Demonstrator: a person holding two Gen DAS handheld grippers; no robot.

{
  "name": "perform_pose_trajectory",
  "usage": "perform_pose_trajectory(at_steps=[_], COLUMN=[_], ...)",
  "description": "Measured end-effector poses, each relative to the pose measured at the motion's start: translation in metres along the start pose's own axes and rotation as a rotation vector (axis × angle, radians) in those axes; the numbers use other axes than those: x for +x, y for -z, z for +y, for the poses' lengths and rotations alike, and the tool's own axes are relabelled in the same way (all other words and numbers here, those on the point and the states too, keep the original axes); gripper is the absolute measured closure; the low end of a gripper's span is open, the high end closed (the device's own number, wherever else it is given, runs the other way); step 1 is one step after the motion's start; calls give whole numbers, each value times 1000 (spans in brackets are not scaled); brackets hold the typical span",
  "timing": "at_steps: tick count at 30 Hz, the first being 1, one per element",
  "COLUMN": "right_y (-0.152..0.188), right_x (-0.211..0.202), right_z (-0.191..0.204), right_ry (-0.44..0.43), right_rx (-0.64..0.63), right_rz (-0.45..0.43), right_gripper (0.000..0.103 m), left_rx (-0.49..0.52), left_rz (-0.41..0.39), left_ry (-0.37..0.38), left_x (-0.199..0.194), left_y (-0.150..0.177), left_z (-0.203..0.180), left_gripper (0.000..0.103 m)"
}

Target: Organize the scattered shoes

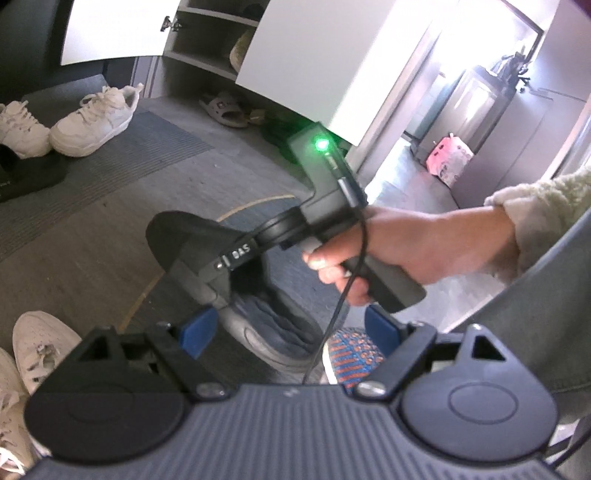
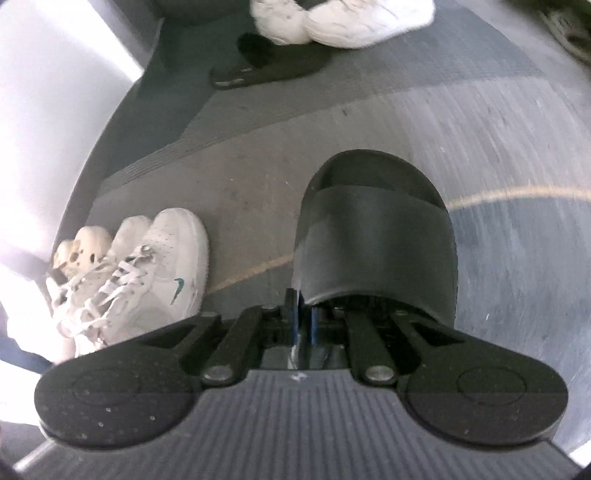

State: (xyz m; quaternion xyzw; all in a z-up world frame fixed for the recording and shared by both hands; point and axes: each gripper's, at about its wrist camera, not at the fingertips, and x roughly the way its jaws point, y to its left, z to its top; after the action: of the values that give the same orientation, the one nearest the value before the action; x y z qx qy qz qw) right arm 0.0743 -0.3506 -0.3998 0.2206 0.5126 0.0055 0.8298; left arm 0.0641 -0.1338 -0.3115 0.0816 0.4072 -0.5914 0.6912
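Note:
A black slide sandal (image 2: 376,236) hangs above the floor, and my right gripper (image 2: 303,314) is shut on its rear side edge. In the left wrist view a hand holds that right gripper (image 1: 218,269), with the same slide (image 1: 177,236) at its tip. My left gripper (image 1: 290,328) stands open with its blue pads (image 1: 195,332) wide apart and nothing between them. Its matching black slide (image 2: 266,70) lies on the floor by a pair of white sneakers (image 2: 343,22). A second white pair (image 2: 159,266) sits to the left beside a cream clog (image 2: 81,247).
An open shoe cabinet (image 1: 207,44) stands at the back with beige sandals (image 1: 225,109) at its foot. Below my left gripper lie a dark grey shoe (image 1: 273,332) and an orange-blue patterned shoe (image 1: 351,354). A pink bag (image 1: 448,160) sits in the corridor at right.

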Motion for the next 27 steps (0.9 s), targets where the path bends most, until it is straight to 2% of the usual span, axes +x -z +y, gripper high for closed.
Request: perform_pose_trajectory(at_steps=[3, 6, 13, 23, 27], right_y=[3, 5, 17, 17, 18], right_x=[8, 14, 35, 34, 36], right_z=[4, 13, 13, 19, 14], right_ry=[48, 99, 99, 148, 117], right_rx=[-16, -97, -96, -71, -7], right_rz=[-13, -41, -22, -107, -109], right_gripper=[93, 93, 93, 93, 88], left_rx=[10, 11, 5, -37, -53], left_rz=[19, 32, 36, -5, -4], left_ry=[0, -2, -35, -92, -104], left_x=[7, 12, 17, 11, 12], left_y=[1, 3, -1, -14, -17], left_z=[1, 3, 16, 27, 29], left_gripper=[15, 15, 15, 15, 15])
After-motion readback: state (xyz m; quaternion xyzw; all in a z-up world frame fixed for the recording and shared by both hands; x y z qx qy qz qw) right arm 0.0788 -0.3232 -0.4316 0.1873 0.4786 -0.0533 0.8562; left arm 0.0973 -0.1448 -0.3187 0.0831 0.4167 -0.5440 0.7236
